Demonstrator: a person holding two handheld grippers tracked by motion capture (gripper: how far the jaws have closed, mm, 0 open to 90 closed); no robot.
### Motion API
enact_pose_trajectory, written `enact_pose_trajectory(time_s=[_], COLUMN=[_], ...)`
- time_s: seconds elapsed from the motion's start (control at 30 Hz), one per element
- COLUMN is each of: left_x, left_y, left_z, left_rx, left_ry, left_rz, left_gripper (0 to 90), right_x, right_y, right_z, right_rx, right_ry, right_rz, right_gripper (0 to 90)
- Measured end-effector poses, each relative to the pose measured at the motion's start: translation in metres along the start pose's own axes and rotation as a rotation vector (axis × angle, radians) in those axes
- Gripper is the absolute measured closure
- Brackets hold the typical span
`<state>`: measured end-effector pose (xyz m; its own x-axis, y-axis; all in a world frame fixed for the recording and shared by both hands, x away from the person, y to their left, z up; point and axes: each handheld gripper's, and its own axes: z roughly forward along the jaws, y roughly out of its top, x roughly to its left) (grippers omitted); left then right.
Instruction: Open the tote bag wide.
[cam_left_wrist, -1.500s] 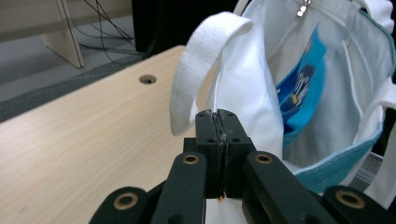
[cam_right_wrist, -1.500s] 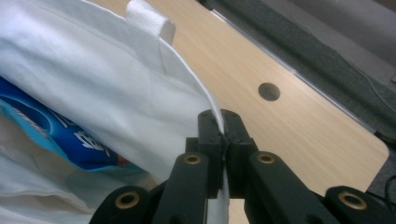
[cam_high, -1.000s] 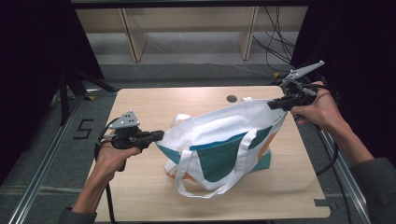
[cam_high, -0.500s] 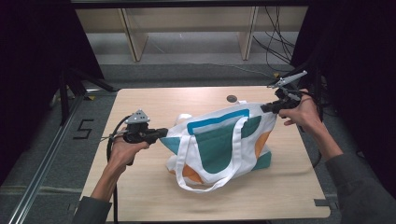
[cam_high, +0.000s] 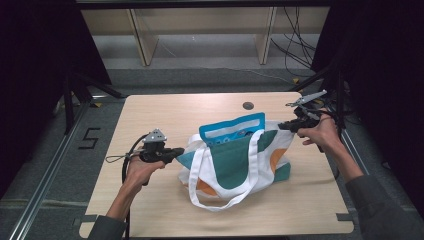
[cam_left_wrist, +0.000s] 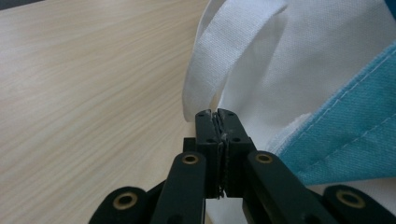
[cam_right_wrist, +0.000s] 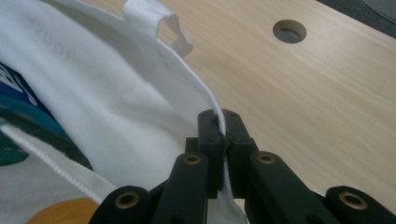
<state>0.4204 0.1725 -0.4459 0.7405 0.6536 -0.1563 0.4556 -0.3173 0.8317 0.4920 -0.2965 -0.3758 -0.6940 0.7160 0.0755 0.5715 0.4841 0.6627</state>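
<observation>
High view: tote bag (cam_high: 235, 160) sits mid-table (cam_high: 150, 115), held up between both tools, mouth facing up, a blue-edged item (cam_high: 232, 129) poking out the top.
Left gripper (cam_high: 172, 152): jaws pressed together on the bag's white edge at its left end.
Right gripper (cam_high: 285, 126): jaws clamped on the bag's rim at its right end.
Handling: soft cloth, looks light, no stiffness; sags wherever it isn't held, so the contents could shift or tip it.
Where to grip: stitched rim or strap roots; plain panel would just bunch.
Loose strap (cam_high: 220, 200): droops over the front onto the table, snag risk.
Left gripper view: shows fabric pinched right at the tips (cam_left_wrist: 217, 122), strap (cam_left_wrist: 219, 51) curling just beyond.
Right gripper view: shows rim (cam_right_wrist: 205, 100) running between the jaws, plus the table hole (cam_right_wrist: 289, 31) beyond.
High view adds: overall bag shape and how far apart the two hands are.
</observation>
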Motion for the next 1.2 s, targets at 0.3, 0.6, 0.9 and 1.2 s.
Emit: enact_pose_trajectory(time_s=[0.3, 0.6, 0.9, 1.2], left_x=[-0.001, -0.002, -0.001, -0.001], left_y=[-0.019, -0.029, -0.028, -0.026], left_z=[0.01, 0.014, 0.014, 0.01], left_rx=[0.029, 0.017, 0.013, 0.004], left_ry=[0.001, -0.027, -0.028, -0.03], left_rz=[0.001, -0.044, -0.045, -0.049], left_gripper=[87.3, 87.4, 87.5, 87.2], right_x=[0.012, 0.014, 0.027, 0.067], right_y=[-0.031, -0.057, -0.023, -0.003], right_z=[0.02, 0.036, -0.027, -0.039], right_rx=[0.071, 0.061, -0.086, -0.064], right_ry=[0.023, 0.029, 0.037, 0.167], right_rz=[-0.007, 0.018, -0.032, -0.181], right_gripper=[88.5, 87.9, 64.7, 48.8])
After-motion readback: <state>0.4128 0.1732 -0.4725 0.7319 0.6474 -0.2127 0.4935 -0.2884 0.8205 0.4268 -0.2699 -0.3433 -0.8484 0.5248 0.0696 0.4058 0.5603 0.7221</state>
